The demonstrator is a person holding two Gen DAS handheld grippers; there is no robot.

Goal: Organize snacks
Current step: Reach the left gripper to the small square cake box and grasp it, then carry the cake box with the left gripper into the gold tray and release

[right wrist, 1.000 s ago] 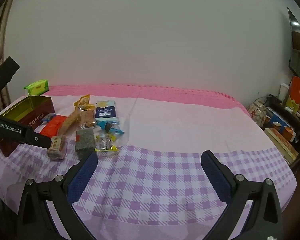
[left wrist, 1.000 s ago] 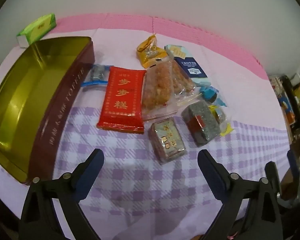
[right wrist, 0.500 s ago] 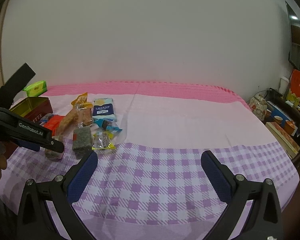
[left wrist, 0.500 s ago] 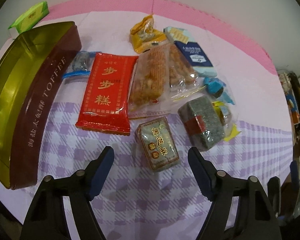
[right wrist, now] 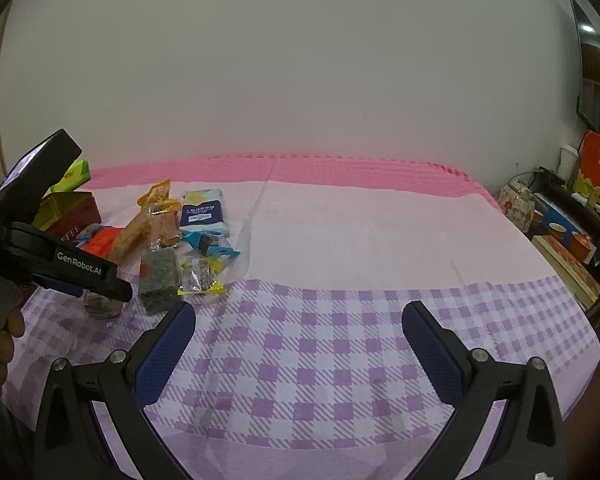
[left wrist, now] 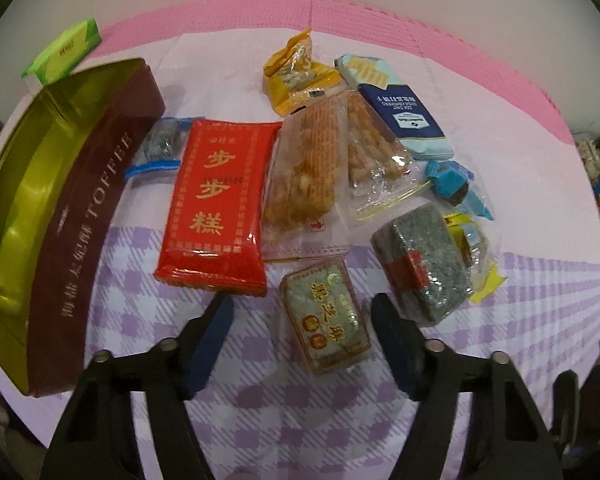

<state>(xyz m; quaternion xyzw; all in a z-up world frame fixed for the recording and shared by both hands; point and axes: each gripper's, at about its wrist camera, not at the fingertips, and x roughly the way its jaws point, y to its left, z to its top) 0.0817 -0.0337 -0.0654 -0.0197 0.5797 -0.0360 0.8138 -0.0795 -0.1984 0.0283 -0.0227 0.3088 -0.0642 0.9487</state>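
Note:
A small brown cake pack (left wrist: 326,320) lies on the checked cloth between the jaws of my left gripper (left wrist: 300,308). The jaws are closing and the pads stand clear of its sides. Beyond it lie a red pack (left wrist: 218,208), clear bags of fried twists (left wrist: 312,172), a grey-green block (left wrist: 424,256), a blue biscuit pack (left wrist: 404,112), a yellow pack (left wrist: 300,76) and a blue candy (left wrist: 448,182). An open toffee tin (left wrist: 80,208) stands at the left. My right gripper (right wrist: 298,316) hangs open over bare cloth, away from the snacks (right wrist: 168,268).
A green box (left wrist: 64,54) sits behind the tin. The person's hand (right wrist: 0,344) holds the left gripper (right wrist: 104,294) at the table's left side. A cluttered shelf (right wrist: 560,236) stands beyond the table's right edge. Pink cloth (right wrist: 360,232) covers the back half.
My left gripper has moved forward and down over the small brown pack, and its jaws have narrowed around it. The right gripper has stayed in place.

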